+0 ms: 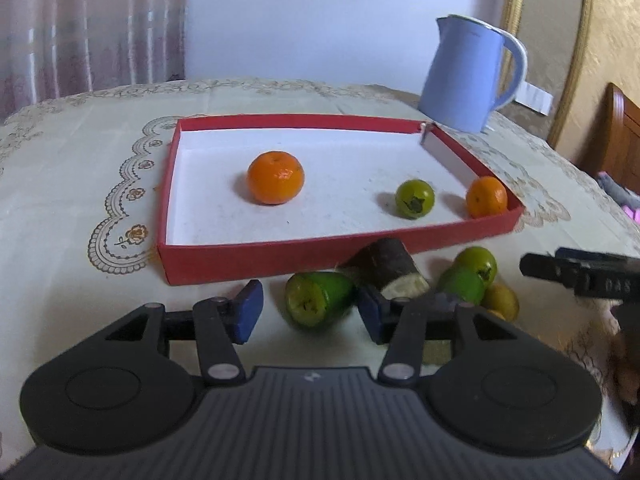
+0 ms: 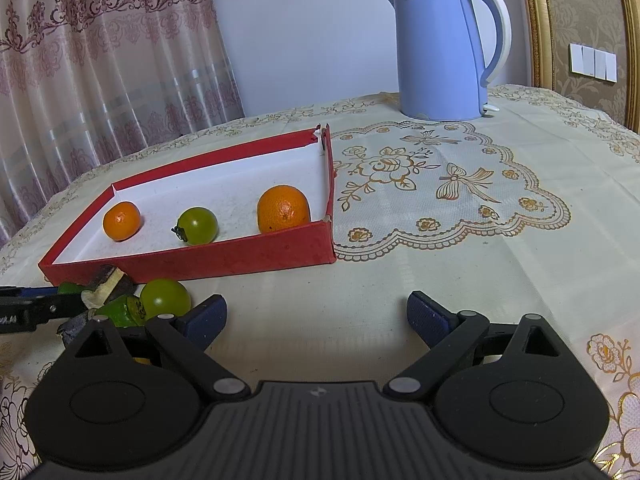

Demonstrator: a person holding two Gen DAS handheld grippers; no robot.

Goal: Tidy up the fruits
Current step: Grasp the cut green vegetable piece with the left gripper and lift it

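A red tray [image 1: 256,258] with a white floor holds a large orange [image 1: 275,177], a green fruit [image 1: 414,199] and a small orange [image 1: 486,197]. In the right wrist view the tray [image 2: 240,258] holds the same three. My left gripper [image 1: 310,310] is open, its blue pads either side of a green cut fruit [image 1: 316,298] on the cloth, not touching it. Behind lie a dark-skinned cut piece [image 1: 390,266], two more green fruits [image 1: 478,264] and a yellow one [image 1: 502,300]. My right gripper [image 2: 316,320] is open and empty over bare cloth.
A blue kettle [image 2: 444,48] stands at the back of the table, behind the tray. The right gripper's finger [image 1: 580,272] juts in from the right in the left wrist view. The embroidered tablecloth [image 2: 440,184] covers the round table. A curtain hangs at the left.
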